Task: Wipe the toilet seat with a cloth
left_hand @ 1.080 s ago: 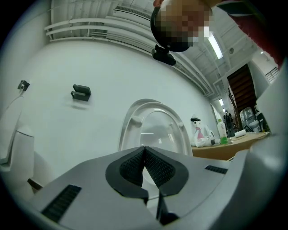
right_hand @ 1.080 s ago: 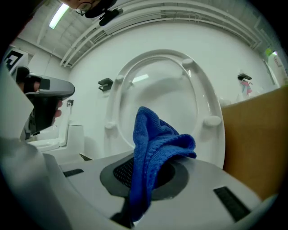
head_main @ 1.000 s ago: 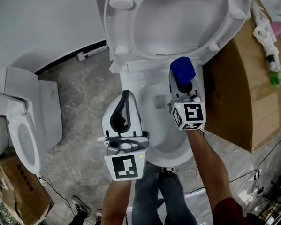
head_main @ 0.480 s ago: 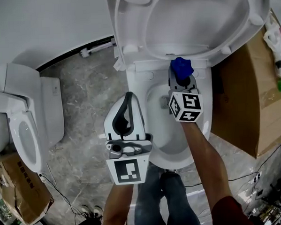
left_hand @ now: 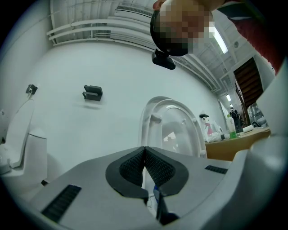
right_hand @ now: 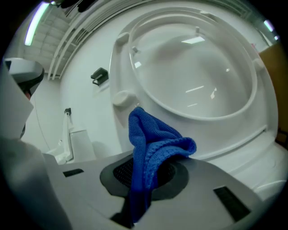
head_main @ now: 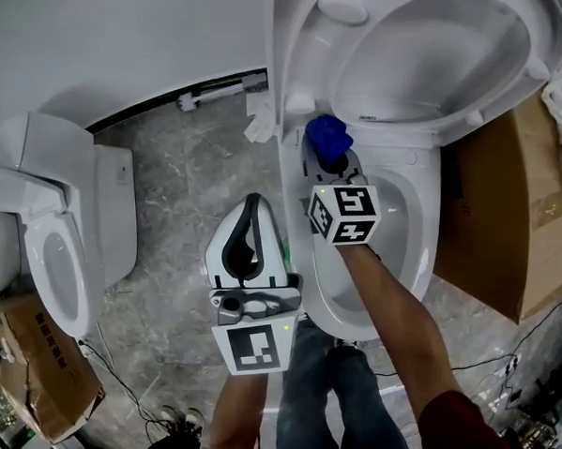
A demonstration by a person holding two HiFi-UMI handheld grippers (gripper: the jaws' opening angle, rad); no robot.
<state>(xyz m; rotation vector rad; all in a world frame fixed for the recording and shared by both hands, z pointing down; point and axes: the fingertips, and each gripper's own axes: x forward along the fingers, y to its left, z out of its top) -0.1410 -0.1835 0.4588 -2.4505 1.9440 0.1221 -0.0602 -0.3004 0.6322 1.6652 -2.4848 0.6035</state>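
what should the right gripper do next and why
Probably push the right gripper forward until the blue cloth presses the raised toilet seat: its jaws grip the cloth, which sits near the seat's hinge end, and contact isn't evident yet.

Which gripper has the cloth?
The right gripper: a blue cloth is clamped between its jaws. The left gripper is shut with nothing in it.

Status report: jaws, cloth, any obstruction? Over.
Right gripper shut on blue cloth, by hinge end of raised toilet seat. Left gripper shut, empty, off to the side. No obstruction seen.
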